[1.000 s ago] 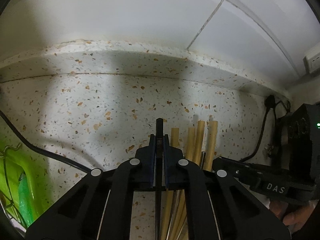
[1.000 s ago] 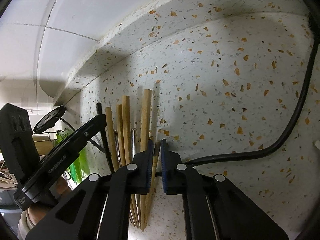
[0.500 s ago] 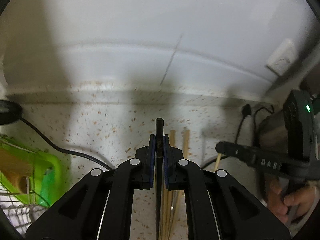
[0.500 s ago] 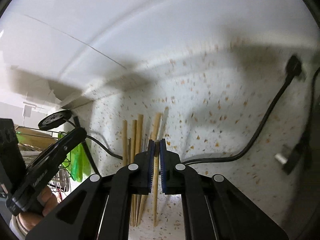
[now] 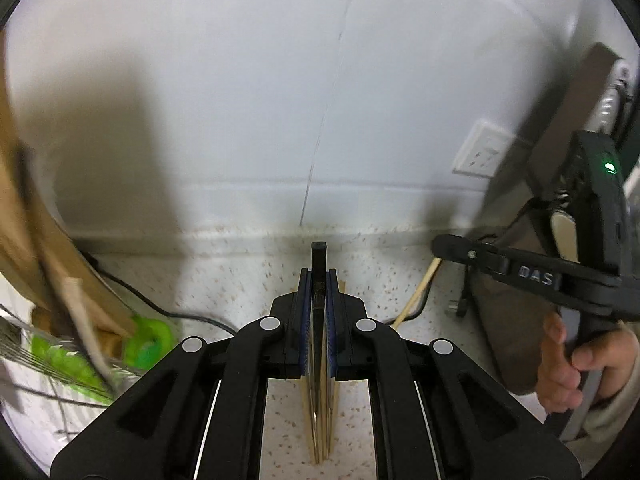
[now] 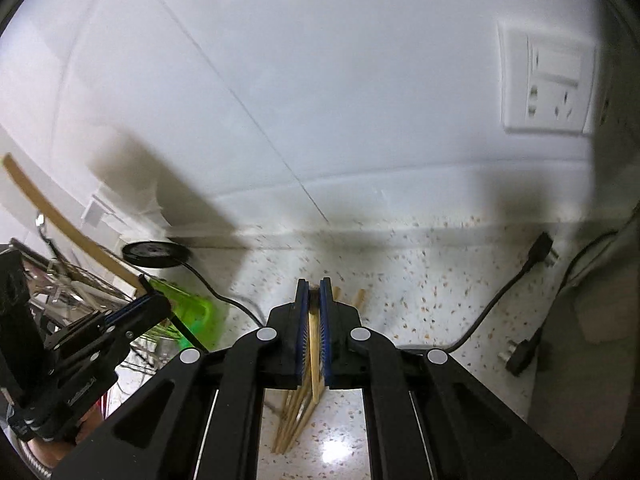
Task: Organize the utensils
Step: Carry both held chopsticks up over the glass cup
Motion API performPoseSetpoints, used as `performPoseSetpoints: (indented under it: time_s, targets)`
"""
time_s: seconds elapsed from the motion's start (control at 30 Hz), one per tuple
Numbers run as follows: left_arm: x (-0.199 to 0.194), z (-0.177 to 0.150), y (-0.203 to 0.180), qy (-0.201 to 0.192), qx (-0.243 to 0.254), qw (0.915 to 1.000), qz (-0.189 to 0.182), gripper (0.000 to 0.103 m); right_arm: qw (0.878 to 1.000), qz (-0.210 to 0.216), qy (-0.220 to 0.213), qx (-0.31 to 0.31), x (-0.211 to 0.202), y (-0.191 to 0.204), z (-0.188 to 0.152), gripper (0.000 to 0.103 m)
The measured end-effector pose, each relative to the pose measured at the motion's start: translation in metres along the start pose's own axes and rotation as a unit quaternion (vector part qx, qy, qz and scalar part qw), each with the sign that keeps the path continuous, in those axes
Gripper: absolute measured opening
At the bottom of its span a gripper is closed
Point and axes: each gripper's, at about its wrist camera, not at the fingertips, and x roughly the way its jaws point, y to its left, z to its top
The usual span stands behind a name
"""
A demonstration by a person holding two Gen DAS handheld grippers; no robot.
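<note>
My left gripper (image 5: 319,276) is shut on a black chopstick (image 5: 319,256), whose tip pokes out past the pads. It hangs above a bundle of wooden chopsticks (image 5: 320,420) lying on the speckled counter (image 5: 248,280). My right gripper (image 6: 314,288) is shut on a single wooden chopstick (image 6: 315,344), held above the same bundle (image 6: 294,416). In the left wrist view the right gripper (image 5: 440,246) shows at the right with its chopstick (image 5: 420,292) slanting down, held by a person's hand (image 5: 568,360). In the right wrist view the left gripper (image 6: 154,304) sits at the lower left.
A white tiled wall (image 6: 320,100) with a socket (image 6: 548,84) rises behind the counter. A wire dish rack with a green holder (image 6: 192,312) and a wooden board (image 5: 40,220) stand at the left. A black cable and plug (image 6: 540,248) lie at the right.
Both grippers have risen off the counter, each carrying its chopstick. The bundle now lies further below, and far more of the wall is in view.
</note>
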Motion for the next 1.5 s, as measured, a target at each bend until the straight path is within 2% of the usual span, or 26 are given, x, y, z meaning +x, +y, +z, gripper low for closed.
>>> performPoseSetpoints:
  time_s: [0.4, 0.53, 0.83, 1.17, 1.5]
  targets:
    - [-0.108, 0.012, -0.002, -0.102, 0.011, 0.9943, 0.029, 0.006, 0.995, 0.042, -0.069, -0.052, -0.059, 0.063, 0.008, 0.003]
    - [-0.148, 0.017, 0.001, -0.142, 0.018, 0.9881, 0.055, 0.006, 0.991, 0.059, -0.095, -0.08, -0.079, 0.093, 0.013, 0.003]
    - [-0.216, 0.02, 0.02, -0.197, 0.012, 0.9752, 0.1, 0.006, 0.975, 0.126, -0.131, -0.125, -0.111, 0.158, 0.022, 0.003]
    - [-0.237, 0.011, 0.044, -0.202, -0.006, 0.9713, 0.126, 0.006, 0.968, 0.159, -0.119, -0.152, -0.09, 0.207, 0.024, 0.003]
    - [-0.189, 0.005, 0.066, -0.157, -0.032, 0.9791, 0.126, 0.006, 0.975, 0.151, -0.067, -0.151, -0.024, 0.216, 0.014, 0.003]
